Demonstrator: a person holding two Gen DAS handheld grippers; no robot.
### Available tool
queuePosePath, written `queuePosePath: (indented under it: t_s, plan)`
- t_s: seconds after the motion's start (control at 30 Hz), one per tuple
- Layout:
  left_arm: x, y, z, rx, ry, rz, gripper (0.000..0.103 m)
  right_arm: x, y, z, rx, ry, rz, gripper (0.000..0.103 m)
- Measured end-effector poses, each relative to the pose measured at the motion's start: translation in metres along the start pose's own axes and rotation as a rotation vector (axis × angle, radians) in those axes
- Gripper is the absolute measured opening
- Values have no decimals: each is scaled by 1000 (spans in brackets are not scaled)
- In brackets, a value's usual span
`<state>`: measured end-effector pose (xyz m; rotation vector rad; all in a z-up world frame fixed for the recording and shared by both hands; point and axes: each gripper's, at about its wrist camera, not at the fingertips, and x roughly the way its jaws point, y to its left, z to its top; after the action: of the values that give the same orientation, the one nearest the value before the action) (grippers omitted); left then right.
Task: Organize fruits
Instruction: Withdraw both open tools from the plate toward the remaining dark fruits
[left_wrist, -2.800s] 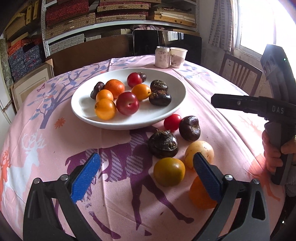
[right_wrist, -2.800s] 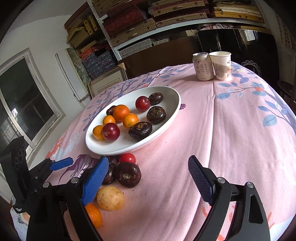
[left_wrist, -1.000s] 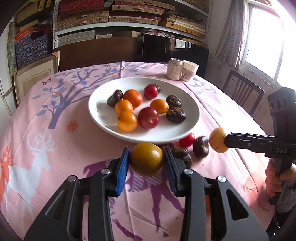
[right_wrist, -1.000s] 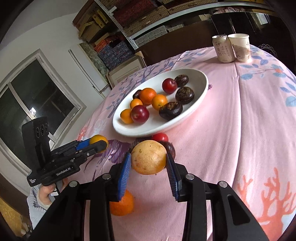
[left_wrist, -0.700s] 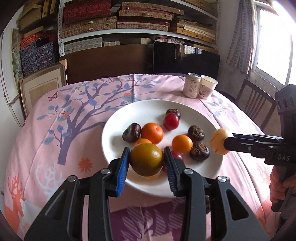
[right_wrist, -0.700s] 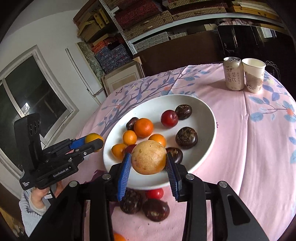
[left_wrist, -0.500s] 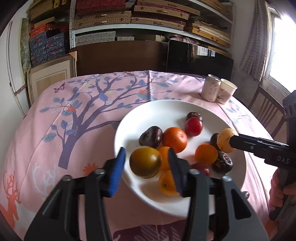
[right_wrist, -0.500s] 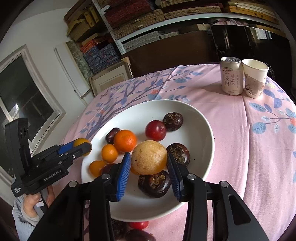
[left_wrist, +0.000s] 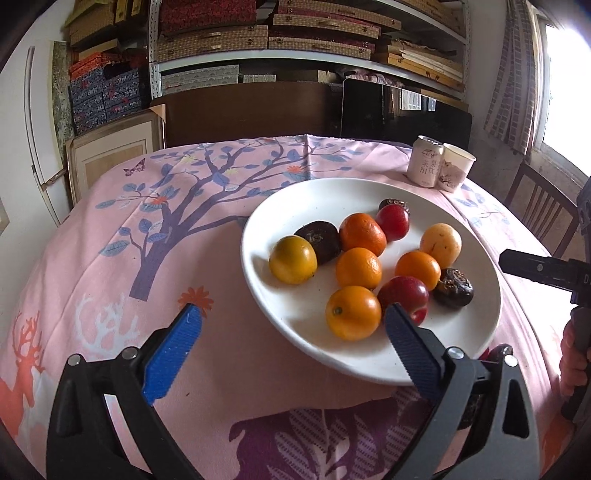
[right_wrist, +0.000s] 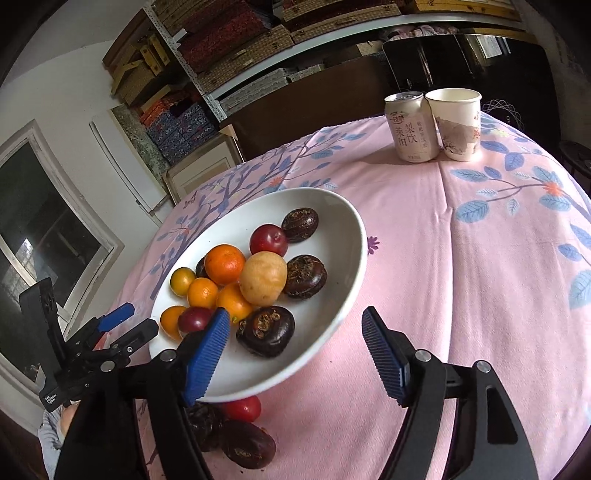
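Fruits (left_wrist: 358, 267) on plate (left_wrist: 369, 363), can (left_wrist: 424, 160) beside cup (left_wrist: 456, 166) behind

Left gripper (left_wrist: 290, 338): black two-finger frame with blue ribbed pads (left_wrist: 171, 354), angled downward; its jaws are opening and stand wide apart, with nothing pressed between them. Seen from the right wrist view, this same gripper (right_wrist: 125, 319) lies to the lower left of the right gripper, its blue-tipped fingers parted, and a hand (right_wrist: 68, 417) grips its handle from below.

Right gripper (right_wrist: 295, 349): black frame, blue ribbed pads (right_wrist: 207, 350), also angled downward; its jaws are opening, with no object clamped. From the left wrist view, its dark finger (left_wrist: 535, 266) projects in from the right edge, with the person's hand (left_wrist: 572, 360) wrapped around the handle beneath.
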<state>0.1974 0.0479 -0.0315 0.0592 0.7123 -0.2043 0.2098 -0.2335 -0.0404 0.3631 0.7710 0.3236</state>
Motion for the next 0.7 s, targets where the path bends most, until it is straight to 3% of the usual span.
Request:
queuePosePath:
  t_s: [0.2,0.7]
  plan:
    - [-25,-9,-17,3,-26,-31,98,-23,-6,-16,21,-34,11,75]
    - [-34,-78,-48,235,12,-91,98,-42,3,-49,-17,-28,-4,82]
